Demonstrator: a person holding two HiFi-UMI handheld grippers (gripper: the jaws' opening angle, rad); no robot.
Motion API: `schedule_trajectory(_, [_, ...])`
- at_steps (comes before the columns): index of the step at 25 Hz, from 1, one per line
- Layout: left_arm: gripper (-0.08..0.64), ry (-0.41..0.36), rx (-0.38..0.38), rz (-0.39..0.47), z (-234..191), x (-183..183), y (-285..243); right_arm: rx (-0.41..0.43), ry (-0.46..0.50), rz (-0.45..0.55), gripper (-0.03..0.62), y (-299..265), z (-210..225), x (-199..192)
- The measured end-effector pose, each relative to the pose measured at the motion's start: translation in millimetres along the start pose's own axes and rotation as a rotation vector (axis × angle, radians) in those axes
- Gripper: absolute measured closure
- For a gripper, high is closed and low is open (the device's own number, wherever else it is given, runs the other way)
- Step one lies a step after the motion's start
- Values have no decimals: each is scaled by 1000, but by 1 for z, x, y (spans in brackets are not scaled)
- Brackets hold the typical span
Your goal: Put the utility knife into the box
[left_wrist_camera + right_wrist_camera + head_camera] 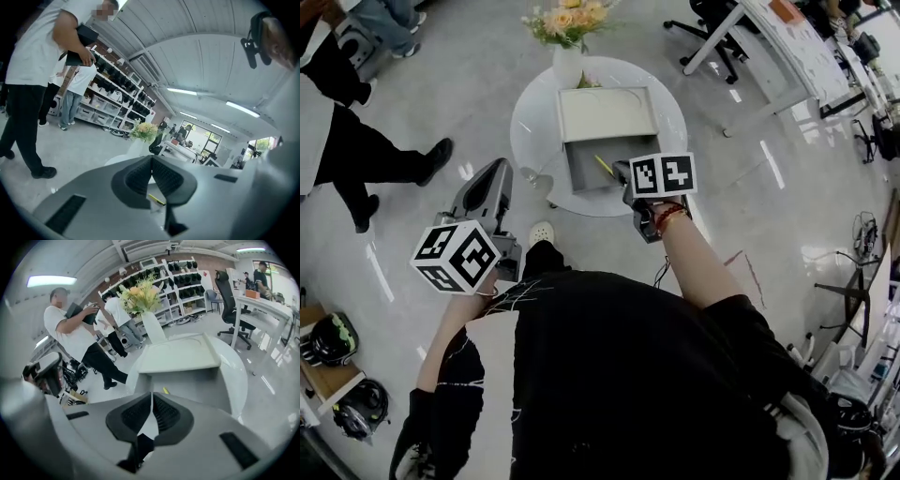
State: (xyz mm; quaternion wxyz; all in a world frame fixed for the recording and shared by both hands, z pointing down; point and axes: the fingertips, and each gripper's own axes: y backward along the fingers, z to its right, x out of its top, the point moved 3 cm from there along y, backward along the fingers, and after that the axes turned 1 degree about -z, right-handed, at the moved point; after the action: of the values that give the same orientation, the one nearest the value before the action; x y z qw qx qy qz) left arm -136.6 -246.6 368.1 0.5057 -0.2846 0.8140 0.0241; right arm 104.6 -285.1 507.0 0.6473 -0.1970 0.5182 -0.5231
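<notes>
A round white table (pixel 534 122) stands on the pale glossy floor, and on it sits a shallow grey rectangular box (pixel 581 176), open, with its paler flat lid (pixel 607 112) lying against its far side. The slim yellow utility knife (pixel 604 166) lies inside the box, on its floor towards the right, slanted. At the table's far edge stands a white vase of orange and cream flowers (pixel 567 58). The right gripper (pixel 623 172) hangs over the near right corner of the box, just beside the knife; in its own view the dark ribbed jaws are pressed together at the tips with nothing between them, and the knife shows just beyond them. The left gripper (pixel 502 167) is held off the table's near left edge, above the floor, and its jaws likewise meet with nothing in them. To the far left a person in black trousers (pixel 366 155) stands on the floor, well apart from the table.
</notes>
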Motion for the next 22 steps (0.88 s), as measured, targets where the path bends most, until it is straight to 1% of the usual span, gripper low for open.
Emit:
schedule_trajectory(4, [549, -33, -45, -2, 22, 2, -7, 56, -32, 124, 574, 27, -21, 10])
schedule_trajectory(8, [549, -37, -78, 24, 43, 10, -13, 123, -36, 261, 582, 59, -52, 28])
schedule_trajectory(11, [549, -45, -103, 43, 59, 13, -15, 157, 11, 388, 586, 89, -74, 44])
schedule_trajectory(14, [549, -65, -134, 54, 77, 14, -16, 170, 62, 518, 586, 120, -91, 57])
schedule_trajectory(16, [549, -83, -147, 62, 86, 15, -15, 169, 98, 586, 586, 138, -101, 63])
schedule_trajectory(19, [549, -97, -154, 72, 98, 16, -12, 164, 142, 661, 587, 159, -111, 66])
schedule_trajectory(22, [549, -109, -168, 71, 108, 13, -9, 165, 151, 691, 586, 168, -115, 62])
